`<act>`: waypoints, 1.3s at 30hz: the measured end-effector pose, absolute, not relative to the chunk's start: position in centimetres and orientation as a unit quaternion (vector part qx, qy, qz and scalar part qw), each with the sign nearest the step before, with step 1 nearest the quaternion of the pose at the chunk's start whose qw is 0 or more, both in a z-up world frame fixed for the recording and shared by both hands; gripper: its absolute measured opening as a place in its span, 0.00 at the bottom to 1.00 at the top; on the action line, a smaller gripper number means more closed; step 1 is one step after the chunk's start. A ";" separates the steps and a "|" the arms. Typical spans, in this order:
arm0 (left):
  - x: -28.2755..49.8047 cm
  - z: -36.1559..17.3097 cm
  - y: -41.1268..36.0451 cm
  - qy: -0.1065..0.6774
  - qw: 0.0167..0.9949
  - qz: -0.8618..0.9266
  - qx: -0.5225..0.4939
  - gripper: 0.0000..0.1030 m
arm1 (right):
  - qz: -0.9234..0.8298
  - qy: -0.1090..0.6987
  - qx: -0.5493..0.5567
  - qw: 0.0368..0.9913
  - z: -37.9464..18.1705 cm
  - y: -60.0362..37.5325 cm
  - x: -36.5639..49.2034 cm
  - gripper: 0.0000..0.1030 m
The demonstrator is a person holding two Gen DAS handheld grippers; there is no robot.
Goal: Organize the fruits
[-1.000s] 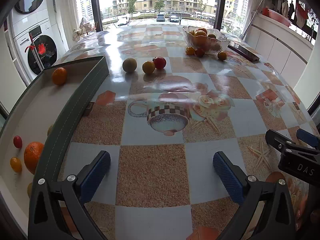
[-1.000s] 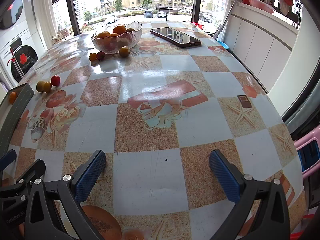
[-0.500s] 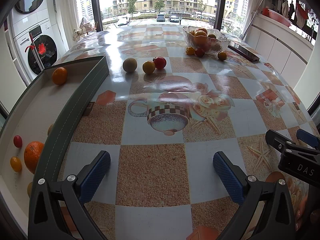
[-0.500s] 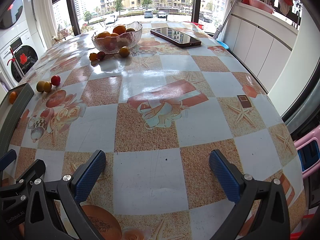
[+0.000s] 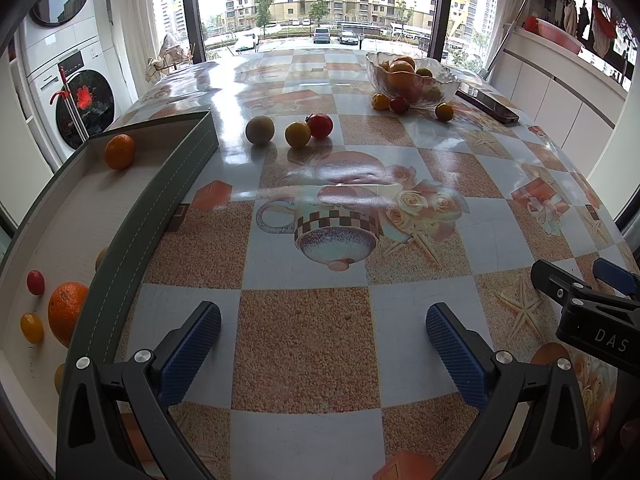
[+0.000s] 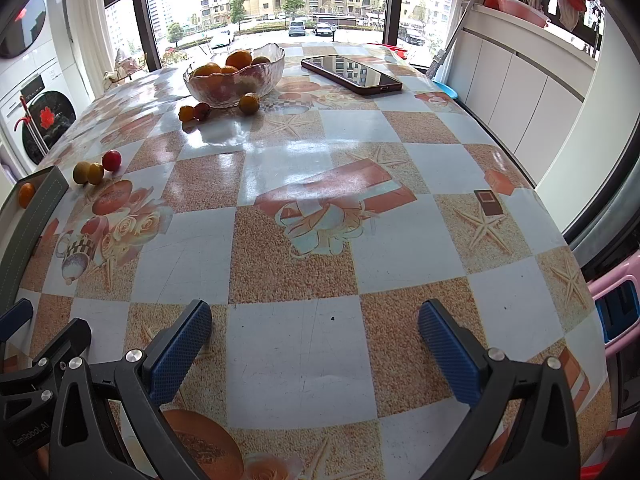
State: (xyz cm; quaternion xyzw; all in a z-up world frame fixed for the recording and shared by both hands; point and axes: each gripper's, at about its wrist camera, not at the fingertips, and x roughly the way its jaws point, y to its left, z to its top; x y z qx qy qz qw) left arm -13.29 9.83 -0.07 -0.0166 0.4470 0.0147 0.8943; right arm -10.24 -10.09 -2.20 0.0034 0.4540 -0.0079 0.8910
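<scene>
Fruits lie in three spots: tray (image 5: 132, 216) at 9 o'clock on the table (image 5: 304, 352) holds an orange (image 5: 119, 151), big orange (image 5: 66, 312) partly hidden by the tray wall, cherry tomato (image 5: 35, 282), yellow one (image 5: 31, 327), two more mostly hidden. Loose trio at 12 o'clock: brownish fruit (image 5: 260, 130), yellow fruit (image 5: 297, 134), red fruit (image 5: 320, 125). Bowl (image 6: 234, 76) at 1 o'clock, contents hard to tell through glass; three small fruits touching or beside it. Phone (image 6: 351, 75) behind. Left gripper (image 5: 322, 344) jaws wide apart, nothing held. Right gripper (image 6: 314, 344) same, low over bare table.
</scene>
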 end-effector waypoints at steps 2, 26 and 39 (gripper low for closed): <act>-13.3 -0.1 9.8 0.447 0.894 0.015 -0.017 1.00 | -0.008 0.454 0.003 0.891 -2.2 -10.1 -10.2 1.00; -13.4 0.0 9.9 0.447 0.894 0.013 -0.017 1.00 | -0.008 0.456 0.002 0.890 -2.1 -10.1 -10.3 1.00; -10.7 6.2 12.3 0.448 0.893 -0.011 -0.028 1.00 | 0.063 0.548 0.074 0.831 0.3 -11.1 -3.0 1.00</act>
